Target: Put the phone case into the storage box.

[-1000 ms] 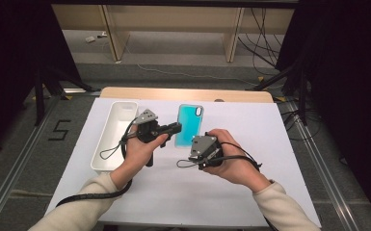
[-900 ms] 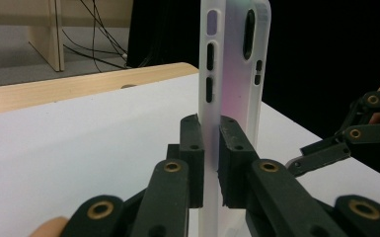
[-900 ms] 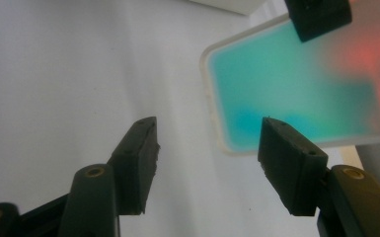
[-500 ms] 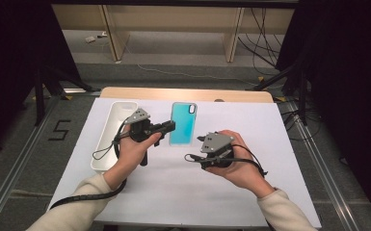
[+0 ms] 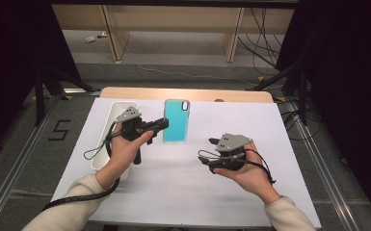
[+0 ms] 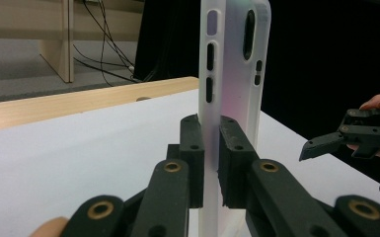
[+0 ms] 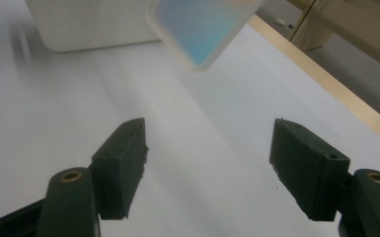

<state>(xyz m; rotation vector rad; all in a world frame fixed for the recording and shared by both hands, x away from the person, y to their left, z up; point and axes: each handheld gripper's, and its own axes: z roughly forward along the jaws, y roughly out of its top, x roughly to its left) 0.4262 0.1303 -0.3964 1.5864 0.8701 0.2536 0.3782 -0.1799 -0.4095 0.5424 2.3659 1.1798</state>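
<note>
Working left to right: a white tray (image 5: 107,126) lies at nine o'clock on the tabletop (image 5: 183,192). Your left hand-held gripper (image 5: 160,125) is clamped on the case (image 6: 229,74), pinching its edge so the teal back (image 5: 176,121) faces up, probably for a handover. At three o'clock, your right hand-held gripper (image 7: 208,168) waits with jaws apart, pointed toward it.
</note>
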